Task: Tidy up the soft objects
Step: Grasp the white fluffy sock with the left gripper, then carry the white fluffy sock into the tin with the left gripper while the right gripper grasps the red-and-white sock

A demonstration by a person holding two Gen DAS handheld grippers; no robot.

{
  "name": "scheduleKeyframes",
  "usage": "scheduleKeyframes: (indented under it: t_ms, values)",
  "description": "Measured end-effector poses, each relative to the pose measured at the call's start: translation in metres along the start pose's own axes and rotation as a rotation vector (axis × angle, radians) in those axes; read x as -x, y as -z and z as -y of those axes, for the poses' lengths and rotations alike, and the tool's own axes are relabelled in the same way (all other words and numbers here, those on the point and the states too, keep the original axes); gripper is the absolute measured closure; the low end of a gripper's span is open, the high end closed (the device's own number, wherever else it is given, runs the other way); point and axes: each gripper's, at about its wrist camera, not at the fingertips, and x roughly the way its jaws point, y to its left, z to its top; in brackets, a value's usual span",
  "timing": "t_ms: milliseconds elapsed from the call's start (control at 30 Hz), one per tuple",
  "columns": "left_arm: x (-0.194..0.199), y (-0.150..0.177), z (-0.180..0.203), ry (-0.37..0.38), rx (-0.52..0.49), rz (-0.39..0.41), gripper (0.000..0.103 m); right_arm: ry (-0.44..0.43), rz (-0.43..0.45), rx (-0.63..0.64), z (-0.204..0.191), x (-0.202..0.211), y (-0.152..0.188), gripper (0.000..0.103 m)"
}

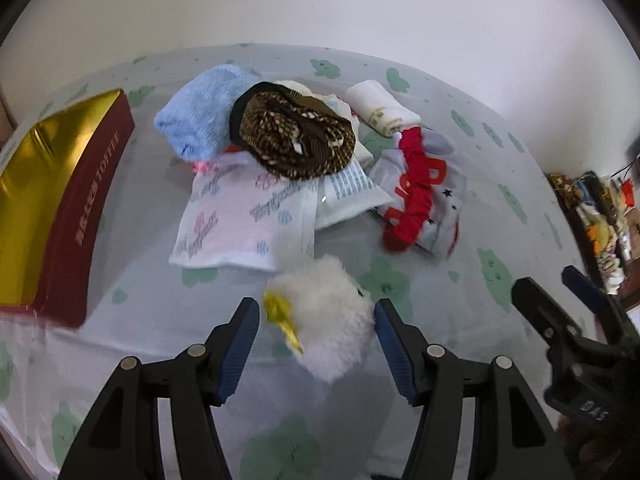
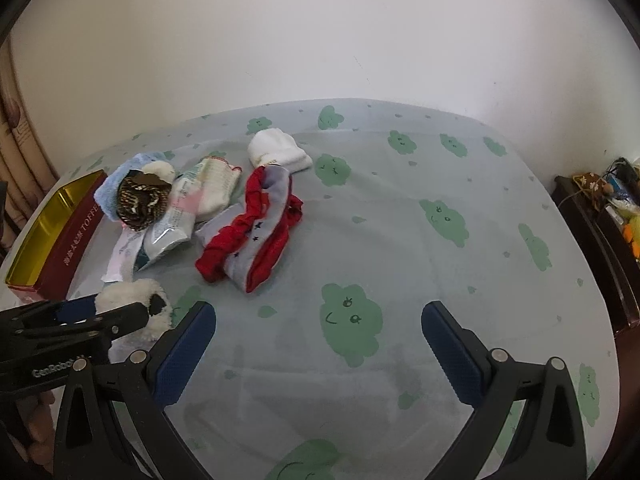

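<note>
The bed [image 2: 400, 240], covered in a pale sheet printed with green clouds, ran back to a plain white wall, and its right half lay open up to a dark cabinet [image 2: 592, 232] at the right edge. The soft things were gathered at the left. The left gripper [image 1: 318, 332] had its blue-padded fingers apart on either side of a fluffy white plush toy [image 1: 324, 320] with a yellow tag; whether the pads touched its fur could not be told. Beyond it lay flat plastic packets [image 1: 240, 216], a brown patterned fabric coil [image 1: 296, 132] on top of them, a fuzzy blue cloth [image 1: 200, 116], a rolled white sock [image 1: 380, 108] and a crumpled red-and-grey garment [image 1: 424, 196]. A red box [image 1: 60, 200] with a shiny gold lining stood at the left edge, nothing visible inside. The right gripper [image 2: 318, 352] hung over bare sheet, fingers wide apart.
</note>
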Motion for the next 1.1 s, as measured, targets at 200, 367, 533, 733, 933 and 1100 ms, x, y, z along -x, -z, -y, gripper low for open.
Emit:
scheduleKeyframes:
  t_ms: [200, 367, 533, 733, 933, 1100]
  values:
    - [-0.017, -0.002, 0.004, -0.02, -0.064, 0.015, 0.042, -0.013, -0.005, -0.016, 0.007, -0.01, -0.001, 0.001]
    - [-0.018, 0.004, 0.001, 0.026, -0.104, 0.037, 0.046, -0.028, -0.034, -0.04, 0.014, -0.022, 0.004, 0.001]
    - [-0.01, 0.012, 0.001, 0.045, -0.177, 0.067, 0.062, -0.041, -0.065, -0.071, 0.022, -0.032, 0.006, 0.001]
    - [-0.001, 0.018, -0.007, 0.087, -0.196, 0.067, 0.063, -0.04, -0.074, -0.07, 0.023, -0.038, 0.007, 0.001]
    - [0.012, 0.025, -0.006, 0.065, -0.231, 0.082, 0.063, -0.044, -0.075, -0.04, 0.011, -0.039, 0.004, 0.001]
    - [0.026, 0.026, -0.007, 0.036, -0.255, 0.12, 0.063, -0.058, -0.059, 0.001, -0.006, -0.041, -0.011, 0.001]
